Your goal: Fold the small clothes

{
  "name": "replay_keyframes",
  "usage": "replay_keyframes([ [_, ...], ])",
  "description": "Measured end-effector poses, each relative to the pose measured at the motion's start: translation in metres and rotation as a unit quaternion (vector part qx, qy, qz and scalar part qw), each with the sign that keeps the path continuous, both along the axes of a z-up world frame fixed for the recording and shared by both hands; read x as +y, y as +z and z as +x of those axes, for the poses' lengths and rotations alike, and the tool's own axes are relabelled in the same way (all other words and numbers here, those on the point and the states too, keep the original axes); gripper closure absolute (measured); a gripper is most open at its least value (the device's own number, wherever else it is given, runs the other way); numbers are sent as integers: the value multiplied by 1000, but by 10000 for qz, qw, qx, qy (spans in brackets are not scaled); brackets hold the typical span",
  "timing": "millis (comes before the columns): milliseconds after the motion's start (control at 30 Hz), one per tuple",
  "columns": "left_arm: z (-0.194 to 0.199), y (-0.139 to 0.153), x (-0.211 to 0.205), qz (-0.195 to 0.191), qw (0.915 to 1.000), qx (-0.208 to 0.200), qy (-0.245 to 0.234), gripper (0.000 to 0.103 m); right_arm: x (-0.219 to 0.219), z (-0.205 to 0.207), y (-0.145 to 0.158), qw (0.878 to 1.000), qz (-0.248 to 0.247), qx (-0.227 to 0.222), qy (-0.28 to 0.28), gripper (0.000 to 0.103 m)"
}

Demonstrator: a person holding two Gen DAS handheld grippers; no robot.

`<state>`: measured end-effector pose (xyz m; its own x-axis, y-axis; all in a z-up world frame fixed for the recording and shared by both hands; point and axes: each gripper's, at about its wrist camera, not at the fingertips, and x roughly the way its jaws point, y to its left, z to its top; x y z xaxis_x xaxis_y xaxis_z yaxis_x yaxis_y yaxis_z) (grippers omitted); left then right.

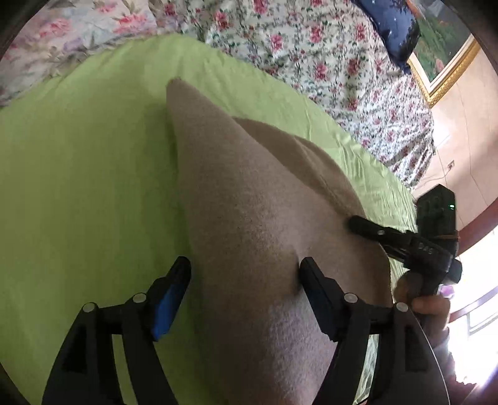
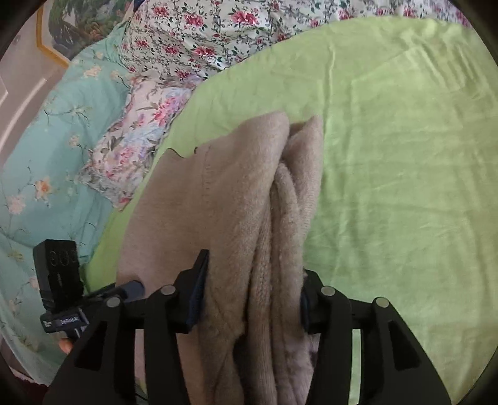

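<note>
One beige fleece garment (image 2: 236, 199), one green sheet (image 2: 404, 155) on the bed, two grippers, left gripper (image 1: 242, 280) and right gripper (image 2: 252, 280), one framed picture (image 1: 442, 53), and one dark blue pillow (image 1: 392, 28).

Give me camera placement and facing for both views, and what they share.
Left wrist: on the left gripper, facing along its fingers onto the beige garment on the green sheet; the right gripper and hand show at right.
Right wrist: on the right gripper, whose fingers straddle the bunched garment; the left gripper shows at left.
Shared: garment, green sheet, floral bedding.
</note>
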<state>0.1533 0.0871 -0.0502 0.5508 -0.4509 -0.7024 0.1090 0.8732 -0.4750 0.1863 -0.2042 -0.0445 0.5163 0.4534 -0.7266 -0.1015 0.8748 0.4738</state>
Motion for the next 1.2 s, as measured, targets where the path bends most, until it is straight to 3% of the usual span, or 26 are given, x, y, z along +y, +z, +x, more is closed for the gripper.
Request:
replay_keyframes([
  [133, -11, 8, 25, 17, 9986, -173, 507, 30, -8, -7, 30, 9981, -212, -533, -216, 51],
  [233, -13, 10, 29, 111, 9972, -228, 700, 32, -2, 5, 35, 9980, -108, -620, -64, 51],
  [367, -10, 6, 18, 220, 9980, -171, 575, 33, 8, 27, 11, 9997, -209, -141, -23, 70],
  [400, -8, 6, 14, 217, 9982, -152, 533, 38, 9, 30, 6, 9998, -191, -42, -13, 88],
  [433, -7, 8, 10, 211, 9986, -146, 457, 41, 7, 31, 8, 10000, -48, -60, -2, 92],
  [600, -2, 20, -16, 281, 9992, -246, 150, 44, -7, 18, 51, 9972, -5, -740, -120, 94],
  [667, 0, 17, -25, 468, 9986, -233, 104, 43, -13, 22, 46, 9977, -207, -626, -132, 94],
  [733, 1, 6, -33, 768, 9968, -155, 139, 40, -19, 29, 22, 9994, -170, -246, -148, 94],
  [833, 3, -9, -32, 514, 9986, 55, 68, 37, -17, 30, -4, 9986, -477, -28, -222, 93],
  [900, 1, -6, -30, 500, 9987, 68, 73, 37, -19, 28, -5, 9985, -452, -56, -317, 92],
  [967, -4, 7, -28, 565, 9983, -13, 119, 38, -20, 24, 6, 9972, -545, -75, -513, 83],
  [1067, -10, 26, -22, 581, 9977, -308, 157, 41, -14, 11, 33, 9940, -693, -469, -697, 82],
  [1133, -13, 40, -21, 294, 9978, -585, 37, 41, -3, 7, 46, 9956, -405, -699, -483, 82],
  [1200, -17, 48, -25, -59, 9965, -803, -219, 41, 15, 17, 44, 9983, -50, -577, -49, 82],
])
